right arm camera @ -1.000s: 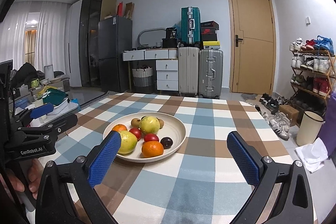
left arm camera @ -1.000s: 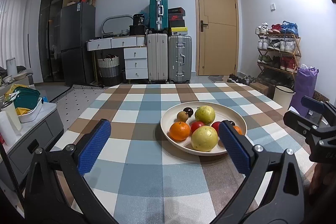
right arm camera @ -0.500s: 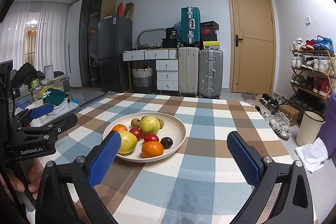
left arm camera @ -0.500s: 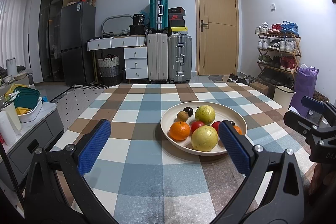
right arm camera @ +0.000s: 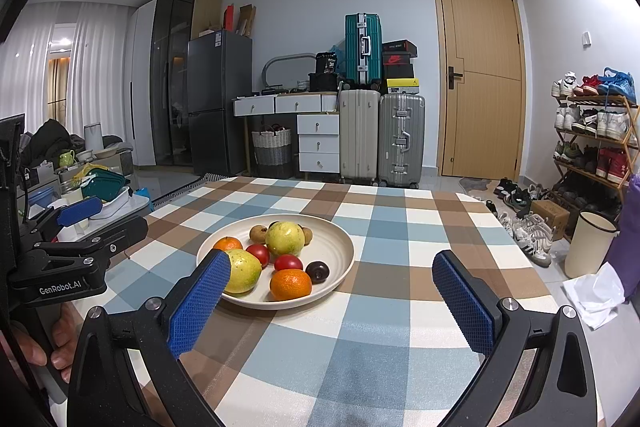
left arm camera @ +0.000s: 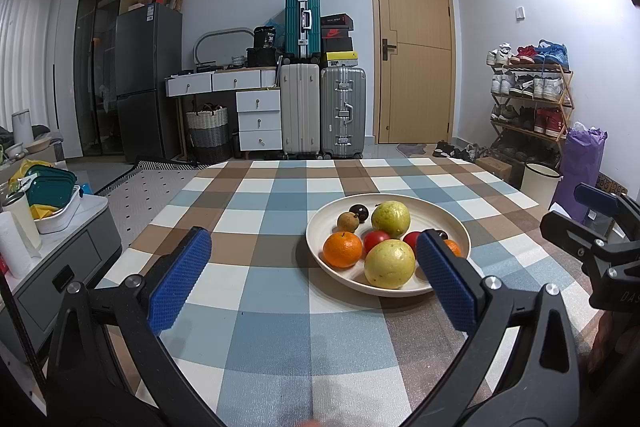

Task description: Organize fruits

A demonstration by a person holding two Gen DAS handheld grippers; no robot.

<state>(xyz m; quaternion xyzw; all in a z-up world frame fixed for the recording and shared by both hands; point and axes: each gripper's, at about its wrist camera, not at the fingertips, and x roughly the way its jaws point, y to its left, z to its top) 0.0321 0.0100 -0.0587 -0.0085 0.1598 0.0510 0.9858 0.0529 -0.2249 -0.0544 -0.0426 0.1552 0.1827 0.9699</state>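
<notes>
A cream plate sits on the checked tablecloth and holds several fruits: two yellow-green guavas, oranges, red tomatoes, small brown fruits and a dark plum. My left gripper is open and empty, just short of the plate and left of it. My right gripper is open and empty, in front of the plate's right side. Each gripper shows at the edge of the other's view.
The checked tablecloth covers the table. A grey side cabinet with a white bin and paper roll stands left. A shoe rack, a cream bin, suitcases and a door stand beyond.
</notes>
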